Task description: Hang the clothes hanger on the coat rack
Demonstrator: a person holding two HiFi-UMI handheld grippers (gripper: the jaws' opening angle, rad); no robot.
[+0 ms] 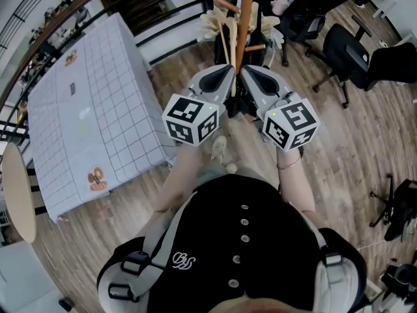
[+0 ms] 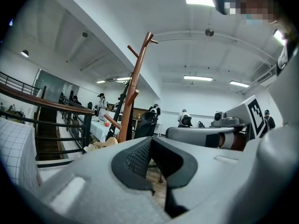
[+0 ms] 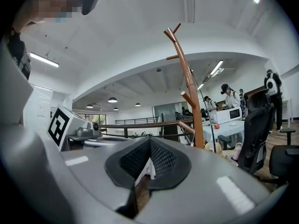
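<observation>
Left hand-held gripper: held level in the person's left hand and aimed at the coat rack. In the left gripper view its dark ribbed pads are pressed together with nothing between them.
Right hand-held gripper: just beside the left one, tips nearly meeting, and also level. In the right gripper view its pads sit together and pinch nothing; only the floor and something white behind show through the thin slit.
Marker cubes: one on the back of each gripper, the left and the right, both close to the person's chest.
Coat rack: a brown wooden pole directly ahead of both grippers, standing upright on the floor with short pegs angling up near the top. No peg in view carries a hanger.
Clothes hangers: pale wooden pieces that look like hangers, heaped around the foot of the rack and apart from both grippers. How many there are cannot be told.
Bench: left of the person, covered in a white checked cloth with a few small flat items on it.
Railing: dark bars under a wooden handrail, behind the bench and the rack.
Office chairs: black, to the right of the rack.
Floor: wood planks.
People: several standing far back in the room.
</observation>
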